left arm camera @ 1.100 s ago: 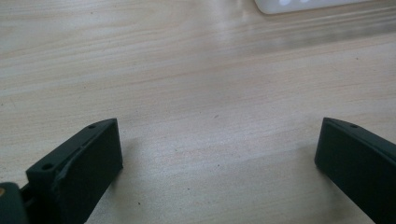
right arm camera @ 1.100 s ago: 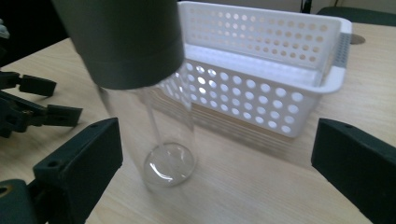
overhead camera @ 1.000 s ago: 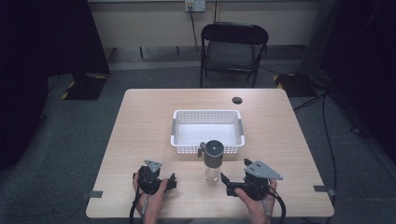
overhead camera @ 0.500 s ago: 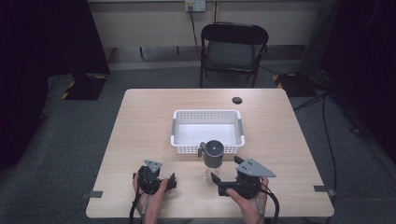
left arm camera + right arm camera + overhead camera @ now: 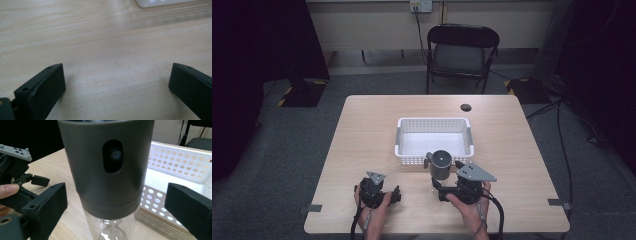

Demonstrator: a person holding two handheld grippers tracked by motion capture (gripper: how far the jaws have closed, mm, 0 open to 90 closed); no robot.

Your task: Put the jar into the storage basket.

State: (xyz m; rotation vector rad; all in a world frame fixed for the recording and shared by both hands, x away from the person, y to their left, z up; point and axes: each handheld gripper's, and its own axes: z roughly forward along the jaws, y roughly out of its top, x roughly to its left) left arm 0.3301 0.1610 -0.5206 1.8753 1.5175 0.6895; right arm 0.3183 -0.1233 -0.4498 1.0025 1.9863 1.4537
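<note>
Right gripper [image 5: 438,190] is sitting at the grinder's [image 5: 441,165] 6 o'clock, jaws gaping wide around it, not touching. Left gripper [image 5: 395,196] is resting on the table [image 5: 362,130], jaws wide, holding nothing.

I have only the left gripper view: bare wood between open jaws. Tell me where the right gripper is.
Observer: The right gripper is at the grinder, one jaw either side of it, both clear of it.
Operator: Describe that grinder.
Observer: Dark grey top, clear lower part, upright on the table.
Operator: Tell me what's behind it.
Observer: A white perforated basket, close behind the grinder, with nothing visible inside.
</note>
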